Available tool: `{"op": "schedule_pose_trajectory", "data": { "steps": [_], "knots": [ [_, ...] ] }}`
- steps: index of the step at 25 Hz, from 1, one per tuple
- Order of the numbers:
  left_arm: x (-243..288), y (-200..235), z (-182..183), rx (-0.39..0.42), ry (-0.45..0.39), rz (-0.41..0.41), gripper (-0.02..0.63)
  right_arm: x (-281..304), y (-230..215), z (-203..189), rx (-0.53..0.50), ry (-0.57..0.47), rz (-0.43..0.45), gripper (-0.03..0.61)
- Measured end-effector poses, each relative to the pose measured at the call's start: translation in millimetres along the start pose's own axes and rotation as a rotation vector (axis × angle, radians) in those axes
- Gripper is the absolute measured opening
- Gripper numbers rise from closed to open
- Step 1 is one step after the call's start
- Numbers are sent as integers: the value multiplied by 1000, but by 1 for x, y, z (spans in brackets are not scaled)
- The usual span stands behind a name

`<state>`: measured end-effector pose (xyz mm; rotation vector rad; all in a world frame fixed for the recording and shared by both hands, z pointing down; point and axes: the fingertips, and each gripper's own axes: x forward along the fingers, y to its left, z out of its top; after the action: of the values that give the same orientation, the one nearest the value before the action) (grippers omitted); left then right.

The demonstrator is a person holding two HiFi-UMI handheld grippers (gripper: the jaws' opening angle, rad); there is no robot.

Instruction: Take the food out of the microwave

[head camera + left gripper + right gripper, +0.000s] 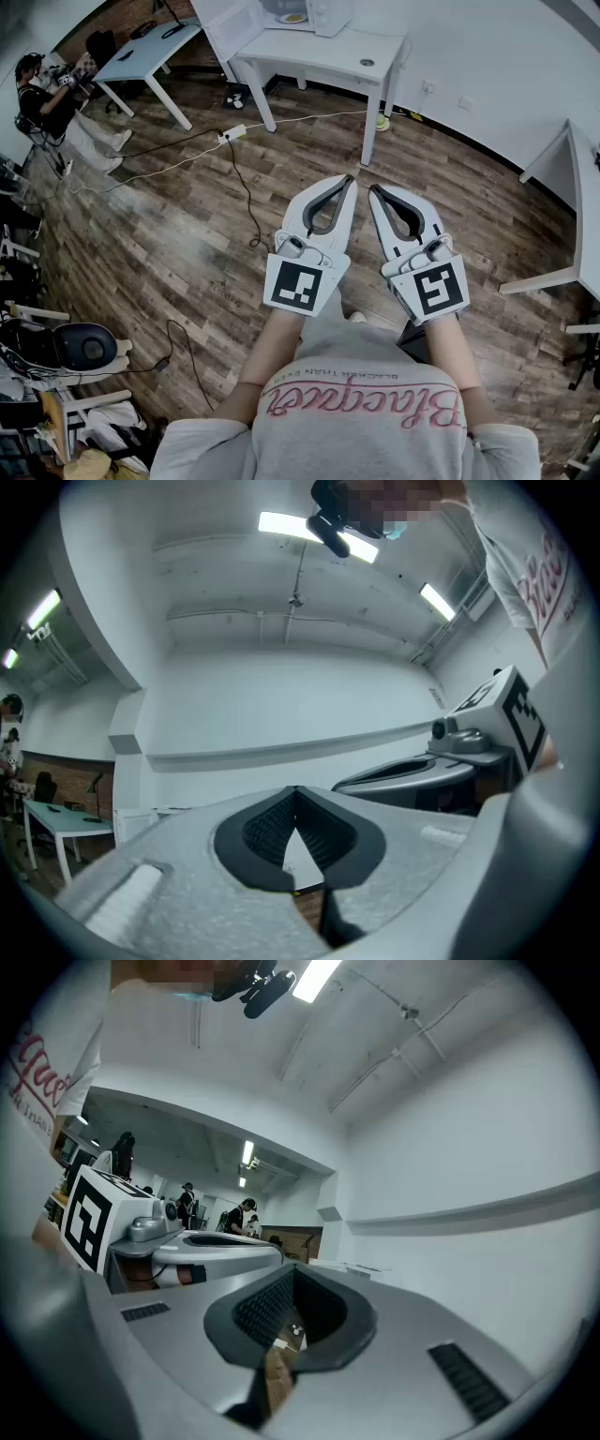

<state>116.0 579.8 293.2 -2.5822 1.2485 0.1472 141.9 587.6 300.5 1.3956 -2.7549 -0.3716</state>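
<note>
While L claw (pixel 347 183) + R claw (pixel 377 192) sit shut, empty — food (pixel 292 17) in microwave (pixel 323 11) well ahead.

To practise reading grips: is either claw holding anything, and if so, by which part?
Nothing is held: the left claw and right claw are both shut and empty.

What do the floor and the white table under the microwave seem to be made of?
The floor looks like wood or wood-look laminate: brown grained planks, slight sheen. The table seems white laminate or painted board, smooth and matt.
</note>
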Motion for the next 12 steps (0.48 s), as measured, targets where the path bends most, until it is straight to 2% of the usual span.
{"op": "schedule_pose_trajectory", "data": {
  "steps": [6,12],
  "knots": [
    [1,26,-3,1,-2,19,5,24,4,-1,-8,-7,21,9],
    [21,65,-14,-16,-5,26,5,65,-6,-5,-18,-15,-6,11]
  ]
}}
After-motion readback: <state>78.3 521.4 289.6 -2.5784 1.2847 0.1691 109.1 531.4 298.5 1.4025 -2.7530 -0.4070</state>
